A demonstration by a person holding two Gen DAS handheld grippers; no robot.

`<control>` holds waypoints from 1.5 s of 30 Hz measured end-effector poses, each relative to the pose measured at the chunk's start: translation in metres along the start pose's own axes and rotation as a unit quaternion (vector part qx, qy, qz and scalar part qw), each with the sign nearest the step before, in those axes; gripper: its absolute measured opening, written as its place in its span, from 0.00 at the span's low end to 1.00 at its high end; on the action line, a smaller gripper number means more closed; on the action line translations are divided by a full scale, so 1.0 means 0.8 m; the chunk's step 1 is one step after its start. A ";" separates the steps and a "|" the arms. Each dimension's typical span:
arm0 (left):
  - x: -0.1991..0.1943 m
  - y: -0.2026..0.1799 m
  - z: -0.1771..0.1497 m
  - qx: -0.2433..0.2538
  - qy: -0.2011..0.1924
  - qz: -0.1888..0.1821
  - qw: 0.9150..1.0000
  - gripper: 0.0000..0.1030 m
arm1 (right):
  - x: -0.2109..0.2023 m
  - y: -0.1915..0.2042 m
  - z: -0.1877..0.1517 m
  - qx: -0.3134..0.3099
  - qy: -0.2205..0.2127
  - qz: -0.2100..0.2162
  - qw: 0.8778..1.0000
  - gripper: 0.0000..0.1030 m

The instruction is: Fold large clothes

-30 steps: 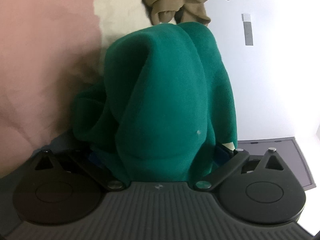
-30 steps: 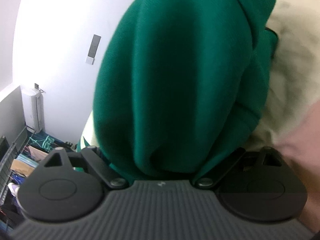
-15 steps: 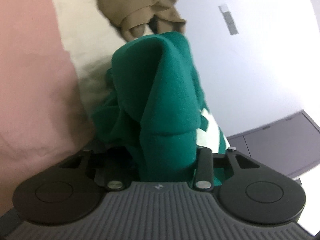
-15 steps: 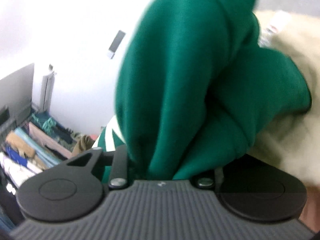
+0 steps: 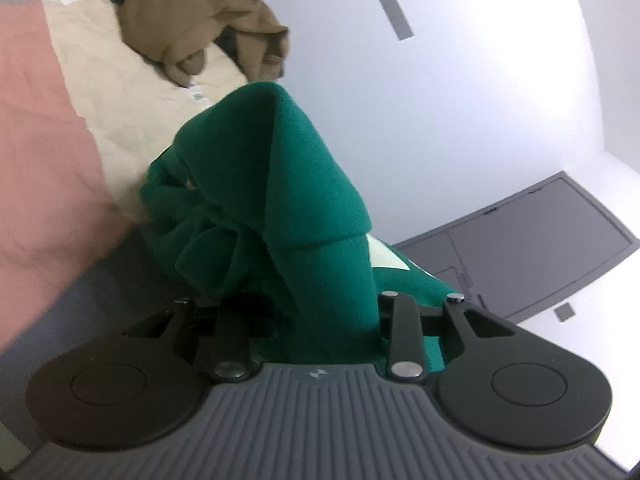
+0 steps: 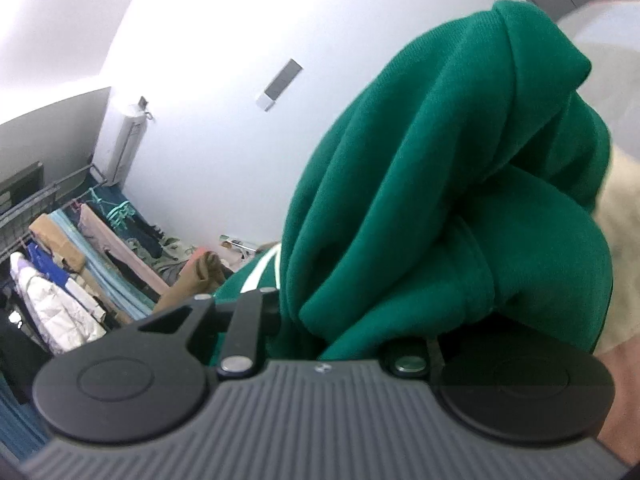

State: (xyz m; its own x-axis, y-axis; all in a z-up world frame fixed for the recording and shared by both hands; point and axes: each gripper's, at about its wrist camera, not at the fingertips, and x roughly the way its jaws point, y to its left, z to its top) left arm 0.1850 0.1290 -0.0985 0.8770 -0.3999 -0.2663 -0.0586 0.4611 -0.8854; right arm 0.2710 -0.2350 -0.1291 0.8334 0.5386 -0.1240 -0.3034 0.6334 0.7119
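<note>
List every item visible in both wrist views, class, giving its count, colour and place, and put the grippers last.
green garment: one, dark green with pale stripes low down, bunched and lifted between both grippers.
tan garment: one, brown, crumpled on the bedding behind the green one.
cream sheet: one, cream, under the tan garment.
pink cover: one, pink, beside the cream sheet.
grey cabinet: one, grey, against the white wall.
clothes rack: one, mixed colours, far side of the room.
left gripper: one, black, jaws just closed, clamped on green cloth.
right gripper: one, black, jaws just closed, clamped on green cloth.
</note>
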 end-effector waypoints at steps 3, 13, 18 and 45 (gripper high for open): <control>0.000 -0.028 -0.012 0.008 0.009 -0.018 1.000 0.36 | -0.018 0.017 0.012 -0.011 -0.012 0.003 1.000 0.29; 0.069 -0.171 -0.064 0.042 0.027 -0.085 0.995 0.36 | -0.079 0.014 0.088 -0.027 -0.083 -0.001 0.996 0.28; 0.150 -0.228 -0.096 0.044 0.043 -0.094 0.994 0.36 | -0.101 -0.018 0.135 -0.042 -0.106 -0.030 0.993 0.28; 0.313 -0.111 -0.192 0.190 0.149 -0.011 0.970 0.38 | -0.053 -0.159 0.019 0.018 -0.066 -0.099 0.993 0.29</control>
State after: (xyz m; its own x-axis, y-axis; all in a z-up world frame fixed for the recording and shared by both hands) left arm 0.3366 -0.1342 -0.1450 0.6959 -0.5981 -0.3975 0.1886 0.6863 -0.7025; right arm 0.2816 -0.3473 -0.2039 0.9291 0.3267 -0.1735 -0.1131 0.6975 0.7076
